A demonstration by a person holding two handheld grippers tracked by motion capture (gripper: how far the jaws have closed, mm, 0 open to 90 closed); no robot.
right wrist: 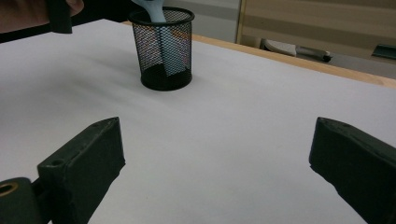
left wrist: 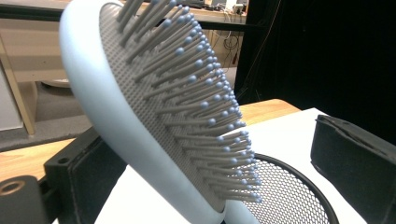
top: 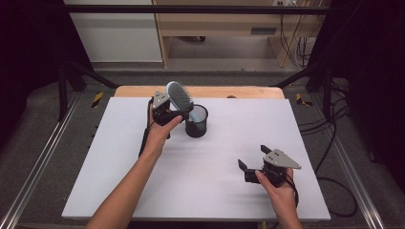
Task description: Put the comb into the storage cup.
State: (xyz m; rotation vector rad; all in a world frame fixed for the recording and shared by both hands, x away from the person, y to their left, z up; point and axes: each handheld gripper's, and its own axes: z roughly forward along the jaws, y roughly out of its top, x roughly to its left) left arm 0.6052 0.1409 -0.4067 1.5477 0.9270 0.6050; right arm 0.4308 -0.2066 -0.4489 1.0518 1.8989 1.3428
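Over at the left, the left tool (top: 175, 113) is held up at the far side of the white tabletop (top: 200, 162), its jaws spread to either side of the pale blue hairbrush (top: 179, 96) without pressing on it, as the left gripper view shows. Just to its right stands the black mesh cup (top: 197, 121), where the brush stands tilted with its handle down inside and its bristled head leaning up and out to the left. Further right and nearer the person, the right tool (top: 252, 158) hovers low over bare tabletop, well apart from the cup, jaws spread wide and holding nothing.
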